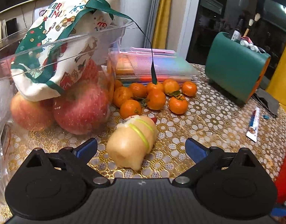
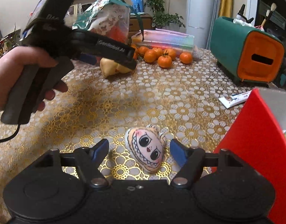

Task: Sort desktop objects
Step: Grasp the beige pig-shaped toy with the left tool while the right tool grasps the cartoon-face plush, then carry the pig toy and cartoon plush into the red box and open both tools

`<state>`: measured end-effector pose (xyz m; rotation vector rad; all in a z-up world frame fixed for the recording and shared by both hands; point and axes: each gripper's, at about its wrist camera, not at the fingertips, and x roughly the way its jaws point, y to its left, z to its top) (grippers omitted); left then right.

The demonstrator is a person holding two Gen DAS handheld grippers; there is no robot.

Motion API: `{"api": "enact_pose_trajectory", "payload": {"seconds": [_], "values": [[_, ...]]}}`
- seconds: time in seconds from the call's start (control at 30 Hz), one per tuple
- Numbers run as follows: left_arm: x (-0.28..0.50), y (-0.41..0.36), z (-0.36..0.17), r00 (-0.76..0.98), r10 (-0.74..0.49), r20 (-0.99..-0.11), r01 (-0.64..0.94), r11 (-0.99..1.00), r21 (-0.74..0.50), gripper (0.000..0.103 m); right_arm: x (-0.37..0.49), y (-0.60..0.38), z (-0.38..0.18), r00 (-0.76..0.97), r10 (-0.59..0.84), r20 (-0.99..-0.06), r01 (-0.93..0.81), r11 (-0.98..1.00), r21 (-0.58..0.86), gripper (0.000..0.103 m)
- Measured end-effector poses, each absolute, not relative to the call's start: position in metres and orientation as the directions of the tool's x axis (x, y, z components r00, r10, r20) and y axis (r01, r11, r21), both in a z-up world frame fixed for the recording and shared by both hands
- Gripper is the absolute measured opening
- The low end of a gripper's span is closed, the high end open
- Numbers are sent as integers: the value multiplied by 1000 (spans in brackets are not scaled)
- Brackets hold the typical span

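Between my left tool's point(image 1: 141, 148) wide-spread blue fingers point(image 1: 87, 147) lies a pale plush pig point(image 1: 132, 141) with yellow-green bands, untouched on the gold-patterned desk point(image 1: 208, 115). Just beyond the pig I see a cluster of mandarins point(image 1: 152, 97), and behind them a clear box of coloured stationery point(image 1: 152, 65). Left of the pig stands a clear tub point(image 1: 55, 43) holding apples point(image 1: 81, 108) and a Christmas cloth bag point(image 1: 55, 37). Far right of the pig are a green holder point(image 1: 236, 67) and a small tube point(image 1: 254, 123).

On my right tool point(image 2: 139, 151), the fingers are parted around a grinning face plush point(image 2: 146, 149), not pressing it. A red box point(image 2: 255, 130) sits right of that plush.
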<state>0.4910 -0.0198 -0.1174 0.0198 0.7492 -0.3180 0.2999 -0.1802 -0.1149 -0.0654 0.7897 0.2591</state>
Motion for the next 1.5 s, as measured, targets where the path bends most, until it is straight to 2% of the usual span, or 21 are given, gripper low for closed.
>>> {"api": "enact_pose_trajectory", "payload": {"seconds": [0.23, 0.33, 0.5, 0.57, 0.6, 0.67, 0.87, 1.07, 1.5], "values": [[502, -16, -121, 688, -288, -666, 257, 955, -148, 100, 297, -181, -118, 680, 208, -703, -256, 966, 38, 67], [500, -19, -122, 693, -287, -661, 269, 954, -133, 98, 297, -182, -117, 683, 210, -700, -255, 966, 41, 58], [497, -26, -121, 702, -265, -662, 267, 958, -101, 80, 299, -183, -116, 686, 194, -701, -246, 969, 28, 50], [496, -26, -121, 704, -250, -664, 252, 963, -95, 59, 299, -184, -116, 689, 185, -700, -239, 971, 22, 44], [495, -25, -121, 701, -253, -667, 248, 963, -106, 55, 299, -184, -116, 691, 182, -700, -235, 972, 20, 41], [494, -25, -120, 696, -254, -672, 246, 963, -110, 52, 299, -187, -115, 691, 185, -699, -226, 973, 33, 38], [477, -29, -116, 679, -226, -698, 249, 966, -71, 50, 295, -191, -110, 690, 190, -698, -211, 976, 56, 36], [435, -33, -97, 649, -253, -717, 296, 953, -68, 49, 276, -195, -91, 691, 219, -689, -218, 972, 90, 36], [303, -65, -11, 638, -327, -697, 383, 920, -81, 50, 199, -227, -31, 705, 265, -658, -232, 963, 139, 36]]}}
